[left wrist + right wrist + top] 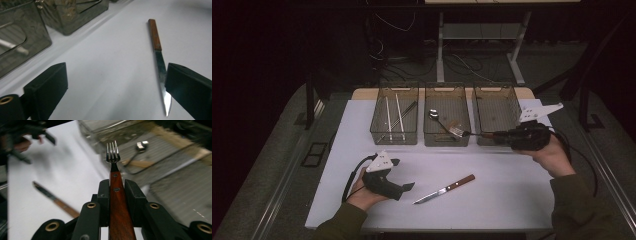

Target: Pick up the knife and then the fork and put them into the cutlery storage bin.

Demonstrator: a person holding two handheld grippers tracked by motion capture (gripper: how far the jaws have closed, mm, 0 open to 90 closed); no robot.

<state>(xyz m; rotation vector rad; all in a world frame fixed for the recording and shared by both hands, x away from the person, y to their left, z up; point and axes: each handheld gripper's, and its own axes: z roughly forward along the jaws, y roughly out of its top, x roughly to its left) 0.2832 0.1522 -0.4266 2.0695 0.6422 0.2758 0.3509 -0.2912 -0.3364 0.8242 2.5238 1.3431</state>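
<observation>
A knife (444, 189) with a wooden handle lies flat on the white table (512, 195), blade toward the front left. My left gripper (403, 174) stands open just left of it. In the left gripper view the knife (158, 57) lies beside the right jaw, nothing is between the jaws of my left gripper (117, 87). My right gripper (497, 135) is shut on a fork's wooden handle and holds the fork (458, 132) level, tines at the middle bin's front wall. In the right gripper view the fork (113, 157) sticks out past my right gripper (117, 185).
Three see-through bins stand in a row at the table's far side. The left bin (394, 136) holds long thin sticks, the middle bin (447, 140) a spoon (433, 115), and the right bin (497, 90) stands behind my right gripper. Table legs and cables lie beyond.
</observation>
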